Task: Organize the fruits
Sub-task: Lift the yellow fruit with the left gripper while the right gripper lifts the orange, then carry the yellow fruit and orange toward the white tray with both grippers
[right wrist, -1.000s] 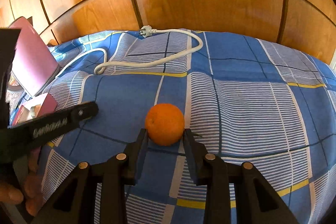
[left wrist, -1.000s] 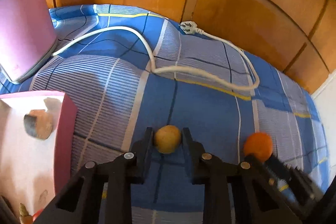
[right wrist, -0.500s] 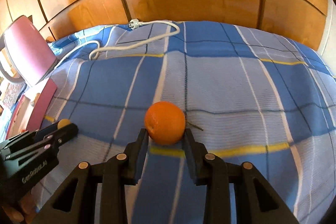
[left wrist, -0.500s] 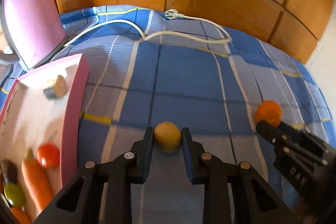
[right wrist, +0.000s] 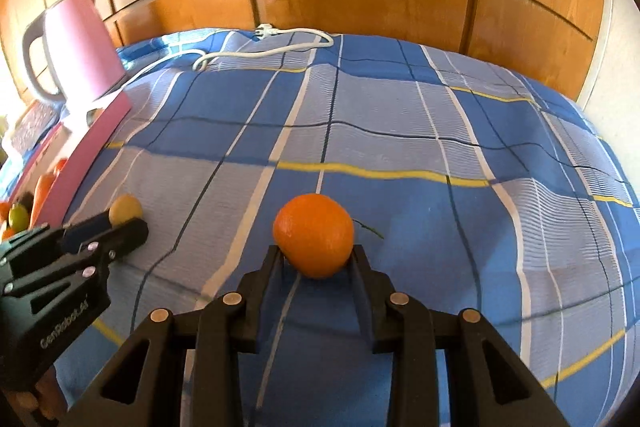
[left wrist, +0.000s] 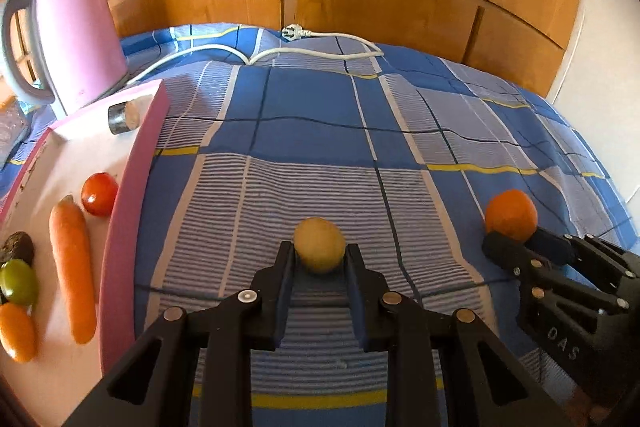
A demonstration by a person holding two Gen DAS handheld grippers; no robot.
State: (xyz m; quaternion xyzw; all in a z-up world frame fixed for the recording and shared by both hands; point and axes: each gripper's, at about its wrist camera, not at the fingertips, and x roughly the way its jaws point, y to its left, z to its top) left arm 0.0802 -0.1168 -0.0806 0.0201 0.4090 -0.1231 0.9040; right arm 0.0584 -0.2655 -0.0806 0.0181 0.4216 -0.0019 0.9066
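My left gripper (left wrist: 319, 255) is shut on a small yellow-brown round fruit (left wrist: 319, 245) and holds it above the blue plaid cloth. My right gripper (right wrist: 316, 259) is shut on an orange (right wrist: 314, 241), also held above the cloth. The orange (left wrist: 511, 214) shows at the right of the left wrist view, and the yellow fruit (right wrist: 125, 209) at the left of the right wrist view. A pink-rimmed white tray (left wrist: 132, 163) lies to the left. It holds a carrot (left wrist: 73, 267), a tomato (left wrist: 99, 194), a green fruit (left wrist: 18, 282) and other pieces.
A pink electric kettle (left wrist: 76, 35) stands behind the tray. A white power cord with plug (left wrist: 292, 45) lies across the far cloth. Wooden panels rise behind. A short grey-ended cylinder (left wrist: 124, 113) sits at the tray's far end.
Both grippers have pulled back and risen with their fruits held. More of the tray, its contents and the kettle have come into view on the left.
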